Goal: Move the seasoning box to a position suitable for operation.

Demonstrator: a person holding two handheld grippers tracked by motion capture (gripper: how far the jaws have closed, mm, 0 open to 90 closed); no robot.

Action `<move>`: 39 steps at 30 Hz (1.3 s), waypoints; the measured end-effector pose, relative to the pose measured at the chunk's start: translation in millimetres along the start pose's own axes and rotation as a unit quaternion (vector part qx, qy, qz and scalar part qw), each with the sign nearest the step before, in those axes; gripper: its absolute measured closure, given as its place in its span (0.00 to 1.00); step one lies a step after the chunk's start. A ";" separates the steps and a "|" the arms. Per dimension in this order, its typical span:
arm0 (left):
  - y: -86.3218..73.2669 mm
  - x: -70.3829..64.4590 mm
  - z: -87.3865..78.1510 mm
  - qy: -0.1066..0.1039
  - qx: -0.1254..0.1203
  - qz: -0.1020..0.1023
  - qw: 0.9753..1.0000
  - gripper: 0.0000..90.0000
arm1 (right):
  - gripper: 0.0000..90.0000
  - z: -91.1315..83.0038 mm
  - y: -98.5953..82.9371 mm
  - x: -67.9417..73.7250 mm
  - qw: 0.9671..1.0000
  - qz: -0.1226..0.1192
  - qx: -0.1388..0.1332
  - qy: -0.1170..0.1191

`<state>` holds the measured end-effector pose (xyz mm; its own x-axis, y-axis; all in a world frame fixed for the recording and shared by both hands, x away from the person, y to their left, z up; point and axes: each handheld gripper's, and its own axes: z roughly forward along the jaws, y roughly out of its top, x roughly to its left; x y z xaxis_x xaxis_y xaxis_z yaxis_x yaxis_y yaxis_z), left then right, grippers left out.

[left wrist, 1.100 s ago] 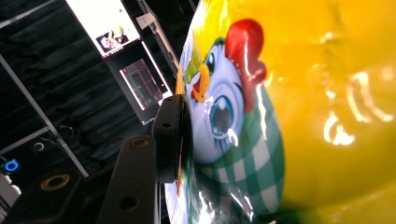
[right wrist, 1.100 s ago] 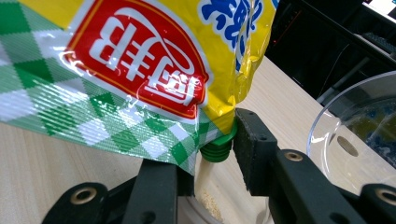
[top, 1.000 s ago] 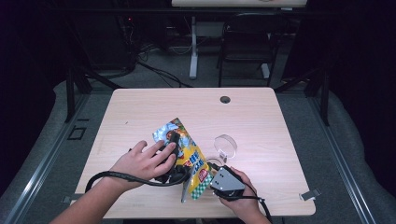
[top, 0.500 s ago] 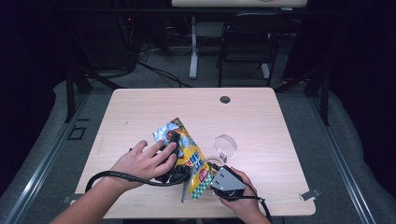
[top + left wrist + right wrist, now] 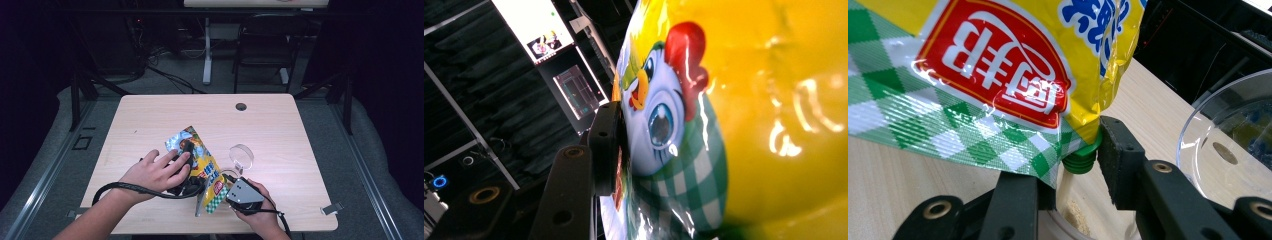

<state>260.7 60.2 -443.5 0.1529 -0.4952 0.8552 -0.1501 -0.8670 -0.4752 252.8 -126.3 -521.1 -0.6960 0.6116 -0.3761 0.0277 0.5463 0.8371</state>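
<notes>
The yellow seasoning pouch (image 5: 200, 167) is already up off the table (image 5: 300, 130), held between both tools, so the picking-up part looks done; what seems left is dealing with the green screw spout (image 5: 1080, 159) at its lower corner, whose cap I judge is about to be twisted off or the contents poured. In the right gripper view the right tool (image 5: 1073, 175) has its two black jaws set either side of that spout, one at 9 o'clock of it, partly hidden behind the checked edge of the pouch, and the other pressed against it at 3 o'clock, so I take it as clamped on the spout, though one contact is hidden. A clear plastic dish (image 5: 1233, 145) stands at 3 o'clock of the spout, just beside it, and in the high view it sits at 1 o'clock of the right hand. The left tool (image 5: 624, 150) grips the pouch higher up: its camera shows one jaw flat against the printed chicken face, with the other hidden behind the film, so it reads as closed on the pouch. From above, the pouch slants from 11 o'clock down to 5 o'clock near the front-middle of the table, the left hand (image 5: 155, 172) over its middle.
</notes>
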 end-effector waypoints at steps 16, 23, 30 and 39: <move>2.0 1.0 -0.7 0.008 -0.002 0.010 1.000 0.70 | 0.78 0.4 -0.1 0.3 1.000 0.001 0.002 0.002; 2.6 1.5 -0.3 0.004 -0.003 0.008 1.000 0.70 | 0.78 0.2 -0.2 0.0 1.000 0.001 0.002 0.002; 2.9 2.4 -0.6 0.010 -0.005 0.010 1.000 0.70 | 0.78 -0.2 0.0 -0.1 1.000 0.002 0.001 0.004; 5.0 2.5 -1.1 0.012 -0.008 0.012 1.000 0.73 | 0.77 -0.1 -0.1 -0.1 1.000 0.001 0.003 0.001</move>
<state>259.3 54.6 -443.6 0.1259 -0.5137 0.8487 -0.1699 -0.8540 -0.4918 252.8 -126.5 -521.1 -0.6976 0.6116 -0.3731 0.0342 0.5485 0.8354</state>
